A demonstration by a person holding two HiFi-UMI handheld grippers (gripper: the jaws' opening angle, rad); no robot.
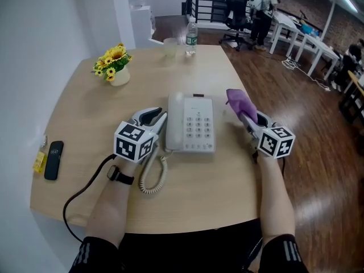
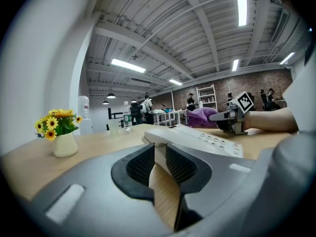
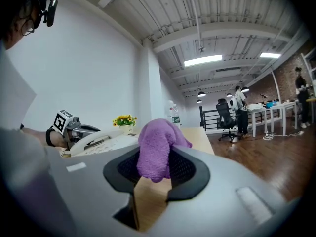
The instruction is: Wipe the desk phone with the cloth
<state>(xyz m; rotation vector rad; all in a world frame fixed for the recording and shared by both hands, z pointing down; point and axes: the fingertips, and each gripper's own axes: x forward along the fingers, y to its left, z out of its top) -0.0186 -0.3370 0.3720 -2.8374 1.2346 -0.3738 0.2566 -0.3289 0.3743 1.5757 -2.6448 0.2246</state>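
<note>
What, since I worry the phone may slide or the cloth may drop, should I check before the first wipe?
1. Cloth clamped in the right gripper fingers: ok.
2. Left gripper closed on the near end of the handset to steady it: ok.
3. Cloth in contact with the desk phone: not ok, it is held beside the phone's right edge.
4. Handset lying in place along the phone's left side: ok.
5. Coiled cord out of the wiping path: ok, it lies at the phone's front left.
6. Cloth damp enough: cannot tell.
</note>
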